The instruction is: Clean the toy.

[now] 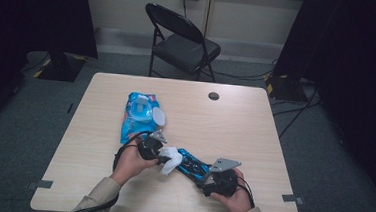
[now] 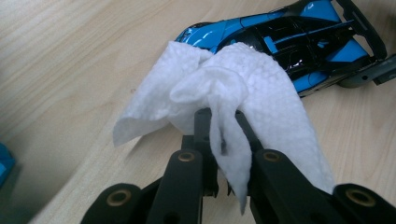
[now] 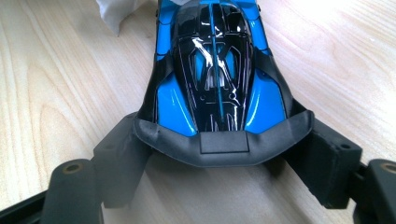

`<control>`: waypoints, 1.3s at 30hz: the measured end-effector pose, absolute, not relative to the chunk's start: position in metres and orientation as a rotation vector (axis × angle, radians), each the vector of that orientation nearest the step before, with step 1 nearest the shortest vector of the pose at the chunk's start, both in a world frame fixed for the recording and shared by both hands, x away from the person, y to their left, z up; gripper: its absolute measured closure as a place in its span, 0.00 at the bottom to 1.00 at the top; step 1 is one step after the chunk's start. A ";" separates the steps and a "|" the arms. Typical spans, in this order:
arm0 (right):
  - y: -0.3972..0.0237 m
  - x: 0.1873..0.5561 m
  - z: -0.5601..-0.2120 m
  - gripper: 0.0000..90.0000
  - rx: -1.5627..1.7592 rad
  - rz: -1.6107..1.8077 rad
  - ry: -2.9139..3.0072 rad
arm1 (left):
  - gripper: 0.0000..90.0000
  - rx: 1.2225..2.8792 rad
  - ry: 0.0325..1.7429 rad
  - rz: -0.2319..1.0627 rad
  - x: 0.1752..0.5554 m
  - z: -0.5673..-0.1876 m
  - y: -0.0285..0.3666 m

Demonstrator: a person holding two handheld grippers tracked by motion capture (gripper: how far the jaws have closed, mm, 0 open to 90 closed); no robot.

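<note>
Toy car (image 1: 192, 165), blue and black, sits on the desk (image 1: 254, 135) toward the near edge, between the two hands, running diagonally from upper left to lower right in the high view.

Right claw (image 1: 210, 177) grips the car at its lower-right end: in the right gripper view the two black jaws stand wide apart on either side of the car (image 3: 217, 79), pads pressed against the ends of its grey wing (image 3: 224, 140). Car lies flat on the desk, nose pointing away from that claw.

Left claw (image 1: 164, 159) is clamped shut on a white wipe (image 1: 171, 160). In the left gripper view the jaws are pinched together on a bunched fold of the wipe (image 2: 224, 93), the rest of the sheet draping to both sides. Wipe lies over the car's (image 2: 299, 46) upper-left end, touching the bodywork.

Wipe pack (image 1: 137, 117), blue, lies on the desk just beyond the car's upper-left end, behind the left hand (image 1: 131, 163). Its round white lid (image 1: 159, 116) is flipped open to the pack's right.

Folding chair (image 1: 183, 40), black, stands on the floor past the far edge of the desk, well apart from the car.
</note>
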State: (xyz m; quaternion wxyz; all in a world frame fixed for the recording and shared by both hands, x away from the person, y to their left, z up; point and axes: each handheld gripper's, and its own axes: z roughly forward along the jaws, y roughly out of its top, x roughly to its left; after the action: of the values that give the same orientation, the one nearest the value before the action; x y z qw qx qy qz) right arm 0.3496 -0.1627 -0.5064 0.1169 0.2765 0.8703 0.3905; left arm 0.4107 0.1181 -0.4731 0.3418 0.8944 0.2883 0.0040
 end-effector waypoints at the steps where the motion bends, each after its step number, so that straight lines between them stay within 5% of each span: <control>1: -0.163 0.350 -0.506 0.27 0.808 1.143 2.548 | 0.94 2.327 0.749 0.016 0.411 -0.473 0.118; 12: -0.163 0.350 -0.506 0.28 0.813 1.144 2.546 | 0.94 2.249 0.718 0.021 0.409 -0.453 0.117; 28: -0.159 0.350 -0.506 0.19 0.833 1.157 2.543 | 0.93 2.259 0.563 -0.026 0.404 -0.439 0.059; 39: -0.157 0.354 -0.506 0.27 0.857 1.185 2.525 | 0.93 2.297 0.525 -0.056 0.403 -0.447 0.042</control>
State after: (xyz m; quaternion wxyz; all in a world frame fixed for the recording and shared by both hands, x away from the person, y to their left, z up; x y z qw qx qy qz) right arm 0.3541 -0.1570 -0.5057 0.1115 0.2917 0.8600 0.4036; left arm 0.4032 0.0418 -0.4470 0.3824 0.9005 0.2058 -0.0220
